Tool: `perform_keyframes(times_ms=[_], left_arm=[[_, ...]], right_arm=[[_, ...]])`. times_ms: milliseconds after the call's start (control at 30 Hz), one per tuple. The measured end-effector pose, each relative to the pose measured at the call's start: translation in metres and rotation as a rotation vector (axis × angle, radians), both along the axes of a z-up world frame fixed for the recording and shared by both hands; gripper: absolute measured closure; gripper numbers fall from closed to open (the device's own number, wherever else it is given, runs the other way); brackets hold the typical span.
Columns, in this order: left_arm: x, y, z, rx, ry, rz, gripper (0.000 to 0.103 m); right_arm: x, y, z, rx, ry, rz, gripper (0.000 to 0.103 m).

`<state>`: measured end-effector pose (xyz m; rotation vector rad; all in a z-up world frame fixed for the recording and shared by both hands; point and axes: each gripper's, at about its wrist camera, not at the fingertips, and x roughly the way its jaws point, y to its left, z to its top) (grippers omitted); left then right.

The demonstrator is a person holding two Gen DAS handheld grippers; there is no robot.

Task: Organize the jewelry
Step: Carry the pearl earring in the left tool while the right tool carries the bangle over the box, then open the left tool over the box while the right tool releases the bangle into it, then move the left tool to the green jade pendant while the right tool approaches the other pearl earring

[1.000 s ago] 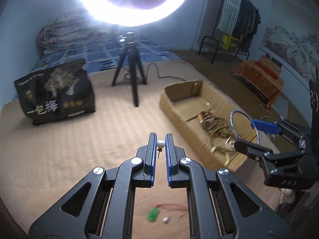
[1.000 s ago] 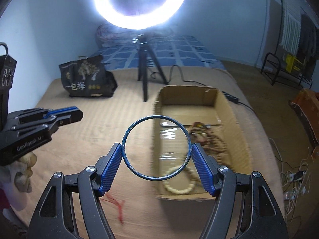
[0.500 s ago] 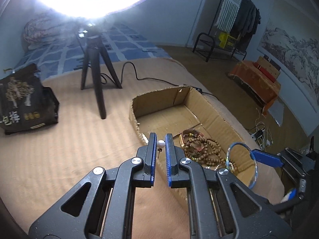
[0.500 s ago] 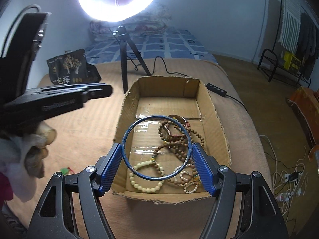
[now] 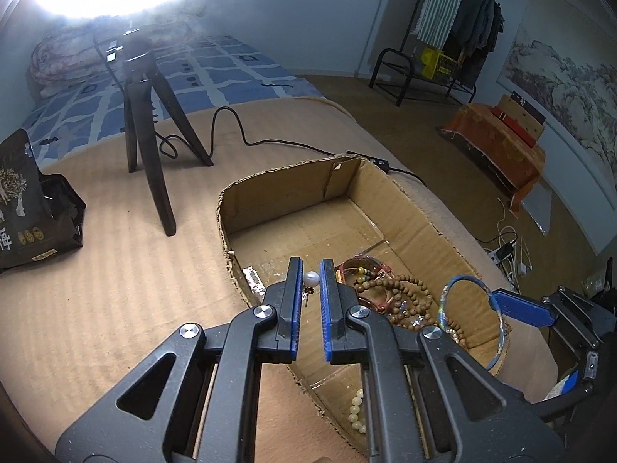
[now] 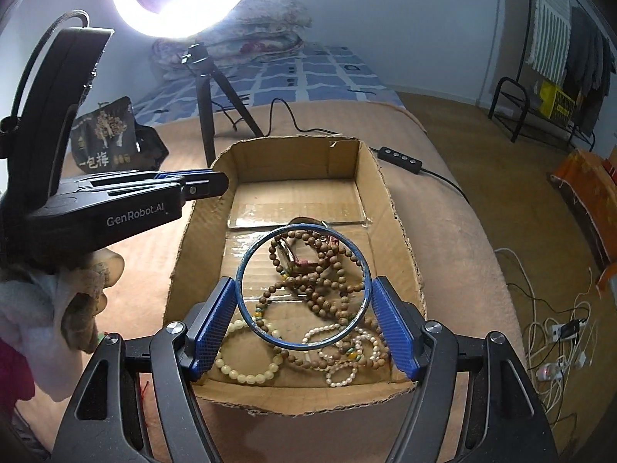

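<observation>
An open cardboard box (image 5: 239, 227) (image 6: 401, 227) lies on the tan blanket and holds several bead bracelets (image 6: 320, 281) (image 5: 401, 289). My left gripper (image 5: 311, 270) is shut on a small pearl earring (image 5: 311, 279), pinched at the fingertips just over the box's near left wall. My right gripper (image 6: 302, 301) is shut on a thin blue bangle (image 6: 246, 266), held flat above the pile of bracelets. That bangle (image 5: 497, 305) also shows at the right of the left wrist view, over the box's right side. The left gripper (image 6: 208, 185) reaches over the box's left wall in the right wrist view.
A black tripod (image 5: 146, 123) with a ring light (image 6: 185, 0) stands behind the box, its cable and switch (image 6: 399, 160) trailing right. A black printed bag (image 5: 27, 208) sits at the left. A gloved hand (image 6: 58, 308) holds the left gripper. Cables (image 6: 555, 328) lie on the floor right.
Both grippers have moved over the box, each keeping its grip. The box, off to the side before, now lies directly beneath the pearl earring and the bangle.
</observation>
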<state>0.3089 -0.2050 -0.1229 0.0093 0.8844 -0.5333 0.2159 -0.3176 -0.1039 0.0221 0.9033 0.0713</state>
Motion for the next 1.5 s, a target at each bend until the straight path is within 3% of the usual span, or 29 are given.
perform_keyframes(times_ms=[100, 167, 200, 800, 1233, 1500], left_arm=[[0.0, -0.002, -0.001, 0.006, 0.013, -0.004, 0.09], [-0.001, -0.003, -0.001, -0.001, 0.018, -0.004, 0.063], [-0.002, -0.002, 0.0, -0.007, 0.016, -0.003, 0.059], [-0.03, 0.024, 0.026, 0.001, -0.017, 0.02, 0.059], [-0.079, 0.091, 0.054, 0.007, -0.049, 0.059, 0.059], [-0.108, 0.129, 0.038, 0.044, -0.022, 0.069, 0.059]], right_arm=[[0.001, -0.001, -0.001, 0.01, 0.0, -0.007, 0.032], [0.002, -0.001, -0.003, -0.001, 0.008, -0.006, 0.032], [0.002, 0.0, -0.003, -0.003, 0.008, -0.006, 0.032], [-0.018, 0.0, 0.016, 0.012, -0.025, -0.003, 0.032], [-0.063, 0.033, 0.041, 0.022, -0.08, 0.13, 0.031], [-0.086, 0.053, 0.036, 0.028, -0.061, 0.177, 0.031]])
